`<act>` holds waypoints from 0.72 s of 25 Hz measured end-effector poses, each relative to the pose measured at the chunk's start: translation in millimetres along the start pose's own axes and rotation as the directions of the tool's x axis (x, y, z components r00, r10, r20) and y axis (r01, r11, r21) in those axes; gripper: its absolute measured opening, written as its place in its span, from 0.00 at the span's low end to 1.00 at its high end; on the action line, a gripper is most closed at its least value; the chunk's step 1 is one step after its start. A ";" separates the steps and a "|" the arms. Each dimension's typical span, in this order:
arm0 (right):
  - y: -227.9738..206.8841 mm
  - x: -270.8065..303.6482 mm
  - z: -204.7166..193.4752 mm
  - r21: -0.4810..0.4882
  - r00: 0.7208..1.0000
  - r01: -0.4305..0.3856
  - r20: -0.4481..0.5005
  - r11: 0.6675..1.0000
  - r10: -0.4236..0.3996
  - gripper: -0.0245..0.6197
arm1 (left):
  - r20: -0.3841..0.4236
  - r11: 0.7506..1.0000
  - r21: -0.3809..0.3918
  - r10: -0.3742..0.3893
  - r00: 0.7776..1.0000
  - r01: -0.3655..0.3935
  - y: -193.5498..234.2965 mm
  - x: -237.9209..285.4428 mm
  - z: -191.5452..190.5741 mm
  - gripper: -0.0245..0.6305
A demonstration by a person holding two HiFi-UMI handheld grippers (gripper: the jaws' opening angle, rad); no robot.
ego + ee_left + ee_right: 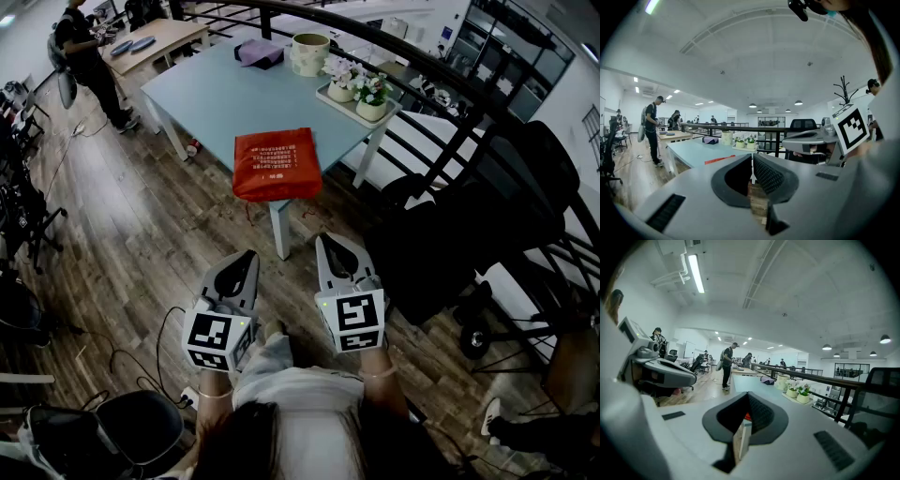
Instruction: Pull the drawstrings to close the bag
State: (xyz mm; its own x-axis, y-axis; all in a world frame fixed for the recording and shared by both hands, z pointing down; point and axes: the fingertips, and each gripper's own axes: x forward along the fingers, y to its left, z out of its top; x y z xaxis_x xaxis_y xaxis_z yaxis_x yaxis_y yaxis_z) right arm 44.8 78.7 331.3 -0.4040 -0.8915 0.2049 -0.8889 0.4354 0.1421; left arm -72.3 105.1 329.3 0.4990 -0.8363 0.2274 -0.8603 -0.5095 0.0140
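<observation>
On table [202, 94], red bag [277, 164], print illegible; left tool [247, 257], right tool [329, 242] closed, empty.

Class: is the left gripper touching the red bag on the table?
Apart. Head view shows floor between the left gripper and the red bag.

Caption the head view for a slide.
Both shut, the left tool and right tool hover short of the red bag at the near edge of the blue table.

Place: open-plan office
Furn: tabletop [202, 98], office chair [539, 173]
Edge: railing [441, 80]
Floor: wood floor [131, 253]
Lights: ceiling strip light [696, 273]
Ppl: person [89, 56] at far tabletop [164, 36]
</observation>
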 end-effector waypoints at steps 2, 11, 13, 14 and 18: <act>0.7 6.3 0.5 0.011 1.000 0.005 0.005 1.000 -0.005 0.08 | -0.003 1.000 0.004 -0.005 1.000 0.005 7.7 3.2 -1.1 0.07; 6.9 37.3 9.8 0.154 1.000 0.026 0.010 0.988 -0.028 0.08 | -0.025 0.999 0.000 -0.052 0.998 0.052 48.1 17.3 -5.5 0.07; 8.6 44.2 11.3 0.165 0.999 0.043 0.006 0.985 -0.045 0.08 | -0.024 0.998 -0.001 -0.060 0.998 0.060 58.2 19.4 -5.3 0.07; 9.4 47.8 12.2 0.174 0.999 0.053 0.003 0.983 -0.054 0.08 | -0.025 0.998 0.000 -0.066 0.998 0.066 62.9 20.5 -5.3 0.07; 13.6 61.5 17.9 0.184 0.996 0.088 -0.009 0.979 -0.088 0.08 | -0.025 0.996 0.006 -0.093 0.995 0.094 80.4 23.9 -5.5 0.07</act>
State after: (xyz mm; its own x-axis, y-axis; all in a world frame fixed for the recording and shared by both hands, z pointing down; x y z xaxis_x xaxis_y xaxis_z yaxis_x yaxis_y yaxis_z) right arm 4.1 27.6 328.5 -0.3225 -0.9252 0.1999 -0.9455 0.3249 -0.0215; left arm -130.1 45.3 341.2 0.5743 -0.7796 0.2498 -0.8093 -0.5867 0.0295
